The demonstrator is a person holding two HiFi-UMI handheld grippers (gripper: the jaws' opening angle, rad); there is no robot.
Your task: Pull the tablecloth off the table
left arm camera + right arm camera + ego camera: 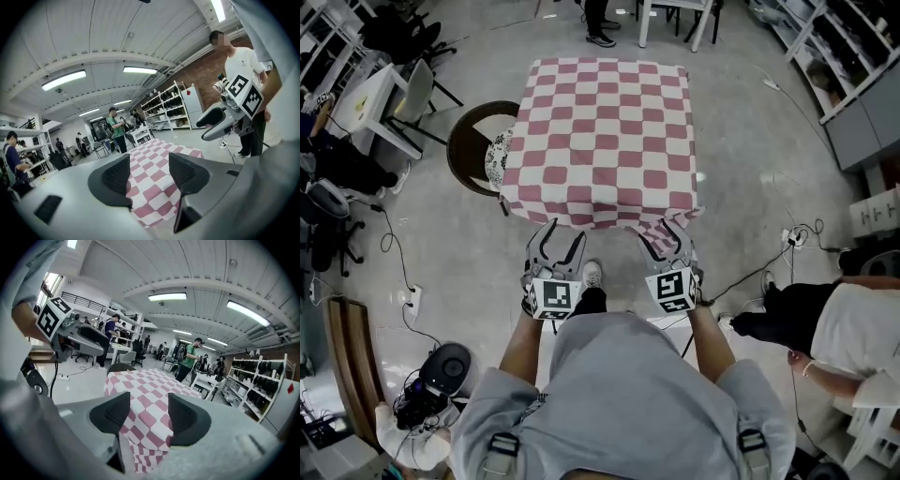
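Two grippers at lower centre of the head view, both jaws wide apart: left gripper (565, 232) just short of the pink-checked tablecloth (600, 141), right gripper (655, 232) straddling its near corner.

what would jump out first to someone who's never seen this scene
The red-and-white checked tablecloth spread in the middle of the head view catches the eye first. Just below its near edge sit the left gripper and the right gripper, both with jaws apart, the right one's set around the hanging corner of the cloth. A round dark brown chair stands against the cloth's left side.
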